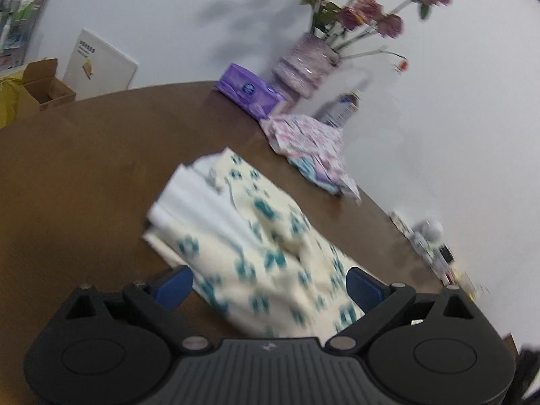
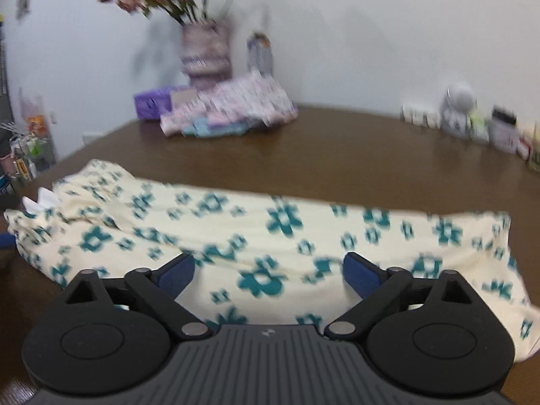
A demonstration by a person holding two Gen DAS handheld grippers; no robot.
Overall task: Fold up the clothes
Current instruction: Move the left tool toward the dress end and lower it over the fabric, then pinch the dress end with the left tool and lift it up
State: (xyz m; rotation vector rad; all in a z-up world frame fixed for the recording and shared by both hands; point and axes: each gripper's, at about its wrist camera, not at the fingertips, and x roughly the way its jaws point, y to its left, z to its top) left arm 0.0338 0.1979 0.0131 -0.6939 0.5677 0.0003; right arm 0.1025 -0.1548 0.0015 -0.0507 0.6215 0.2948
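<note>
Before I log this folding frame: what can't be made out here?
- Left wrist: near end of the cream floral garment, hidden behind the left tongs.
- Right wrist: its near edge, hidden behind the right tongs.
- Both views: the purple pack print, motion-blurred.
- Right wrist: small items along the wall, too small and blurred.

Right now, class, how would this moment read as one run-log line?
task: fold clothes | left gripper: open, empty | right gripper: open, empty | cream floral garment: flat on brown table | pink folded garment: near vase
</note>
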